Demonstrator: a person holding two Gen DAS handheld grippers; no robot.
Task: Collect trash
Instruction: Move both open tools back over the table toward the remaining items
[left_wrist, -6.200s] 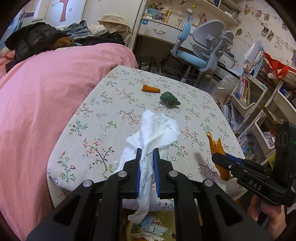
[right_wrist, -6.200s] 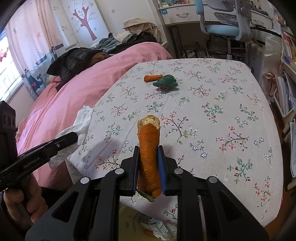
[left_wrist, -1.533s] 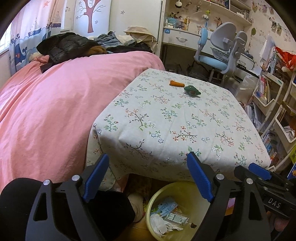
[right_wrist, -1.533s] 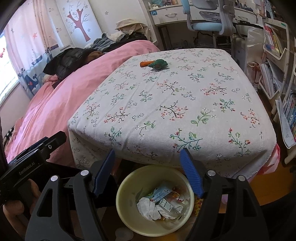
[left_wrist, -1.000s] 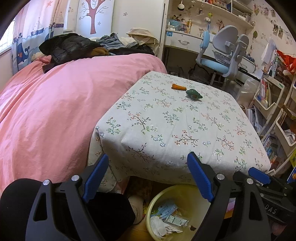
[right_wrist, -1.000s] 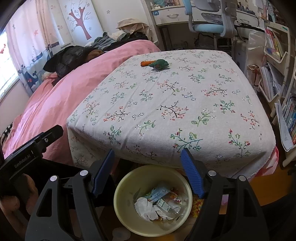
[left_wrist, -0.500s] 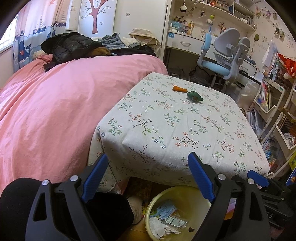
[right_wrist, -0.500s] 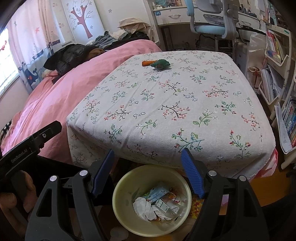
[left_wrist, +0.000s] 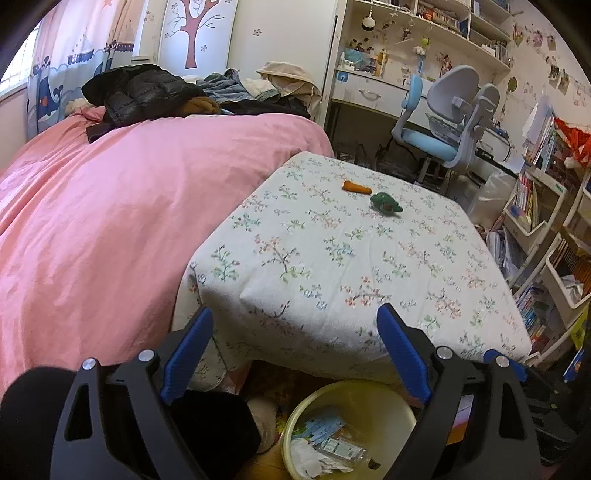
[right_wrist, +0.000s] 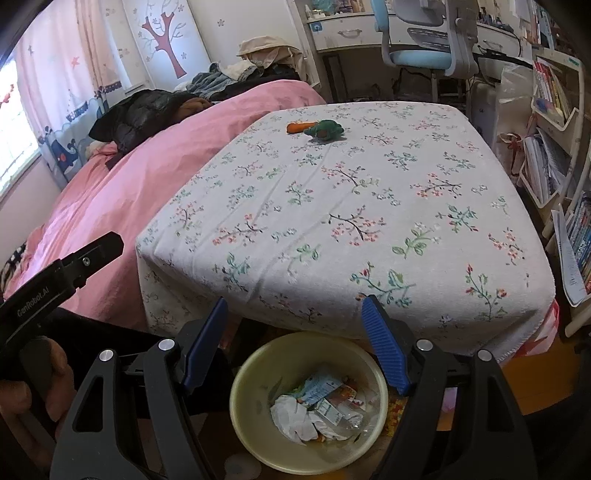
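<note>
The only legible lettering is "GenRobot.AI", printed in white along the black body of the left gripper (right_wrist: 59, 273), which enters from the left edge of the right wrist view. Print on the packets in the yellow bin (right_wrist: 255, 373) is too small to read.

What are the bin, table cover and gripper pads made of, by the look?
Bin: likely plastic, pale yellow, smooth with a slight sheen and a thin even rim.
Table cover: woven fabric, matte, floral print; it creases and drapes over the corners, with a stitched hem.
Pads: probably rubber or soft plastic, blue, matte, finely ribbed, on black hard-plastic-looking fingers.
</note>
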